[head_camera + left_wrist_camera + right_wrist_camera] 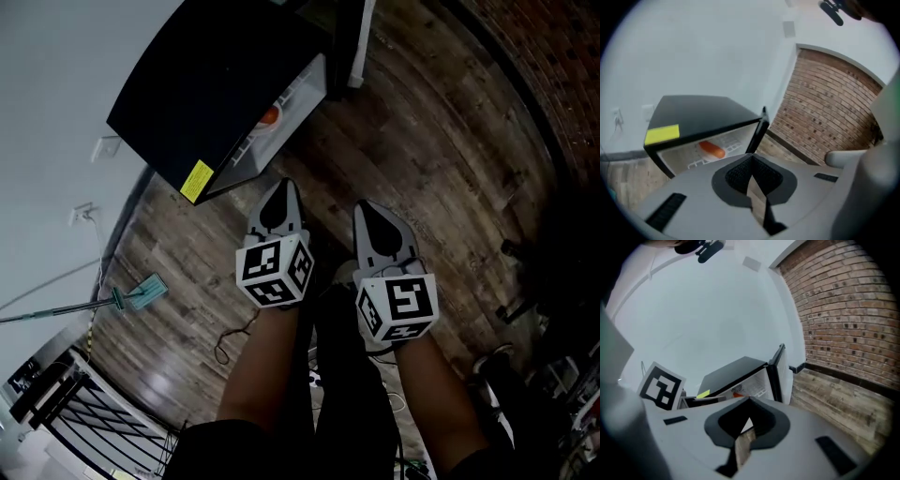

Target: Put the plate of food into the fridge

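Note:
A black mini fridge (211, 89) stands on the wooden floor with its door (349, 42) swung open. Inside, on a white wire shelf, lies a plate of orange food (269, 116); the left gripper view shows the food (711, 148) on that shelf, and the right gripper view shows only a sliver of the orange food (736, 391). My left gripper (281, 192) and right gripper (373, 214) hang side by side, short of the fridge and apart from it. Both are shut with nothing between them, as the left gripper (751, 163) and right gripper (748, 405) show close up.
A brick wall (562, 56) runs along the right, a white wall (56, 84) with sockets on the left. On the floor lie a flat mop (141, 293) and a loose cable (230, 339). A black railing (94, 412) is at lower left, dark equipment (525, 300) at right.

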`<state>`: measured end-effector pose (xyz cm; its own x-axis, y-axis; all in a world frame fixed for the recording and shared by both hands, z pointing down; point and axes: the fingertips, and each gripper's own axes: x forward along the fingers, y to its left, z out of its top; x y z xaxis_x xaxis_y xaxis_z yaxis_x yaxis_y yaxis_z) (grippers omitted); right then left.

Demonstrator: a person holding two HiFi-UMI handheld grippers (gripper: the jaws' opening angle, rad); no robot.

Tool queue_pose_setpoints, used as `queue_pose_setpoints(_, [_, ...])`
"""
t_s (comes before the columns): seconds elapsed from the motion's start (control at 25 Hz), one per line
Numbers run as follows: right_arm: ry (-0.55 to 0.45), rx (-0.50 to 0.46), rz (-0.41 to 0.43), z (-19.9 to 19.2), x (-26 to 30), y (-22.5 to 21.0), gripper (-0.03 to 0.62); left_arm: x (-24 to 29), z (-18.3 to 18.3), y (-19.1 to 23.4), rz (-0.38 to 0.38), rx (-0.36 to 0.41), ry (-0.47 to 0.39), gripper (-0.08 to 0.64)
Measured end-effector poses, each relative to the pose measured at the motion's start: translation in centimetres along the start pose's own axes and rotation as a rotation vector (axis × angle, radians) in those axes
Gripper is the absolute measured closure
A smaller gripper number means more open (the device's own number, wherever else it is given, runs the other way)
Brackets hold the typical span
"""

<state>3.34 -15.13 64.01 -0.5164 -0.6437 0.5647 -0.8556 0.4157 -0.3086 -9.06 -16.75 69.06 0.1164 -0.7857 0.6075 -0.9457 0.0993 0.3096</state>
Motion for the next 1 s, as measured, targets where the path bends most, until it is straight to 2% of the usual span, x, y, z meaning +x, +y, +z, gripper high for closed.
queue_pose_setpoints(0.16, [-0.072,0.037,-0.033,5.2,-4.7,0.7,0.583,-4.8,5.4,-4.5,-0.043,0.055,-0.035,0.563])
queue_pose_setpoints(0.28, [-0.107,0.041,-0.101,9.0,-8.6,0.6,0.583,-8.4,9.5,-8.2,-0.083,0.067,-0.034,0.563])
queue_pose_setpoints(0.36, [-0.144,0.066,-0.142,12.4,-11.5,0.3,0.583,-10.7,12.8,-11.7,-0.119,0.107,-0.041,0.563])
queue_pose_setpoints(0.48, [-0.202,0.094,-0.161,18.2,-16.6,0.9,0.583,-15.1,17.9,-17.3,-0.191,0.146,-0.060,0.563])
queue_pose_setpoints(0.64, [-0.259,0.099,-0.150,25.6,-23.4,3.6,0.583,-21.7,24.3,-23.6,-0.332,0.136,-0.096,0.563])
queue_pose_setpoints(0.8, [-0.375,0.049,-0.142,33.9,-28.5,6.3,0.583,-27.2,31.8,-28.2,-0.436,0.221,-0.190,0.563])
queue_pose_setpoints(1.0, [-0.440,-0.035,-0.132,39.5,-32.3,9.8,0.583,-33.2,37.0,-30.0,-0.452,0.306,-0.249,0.563])
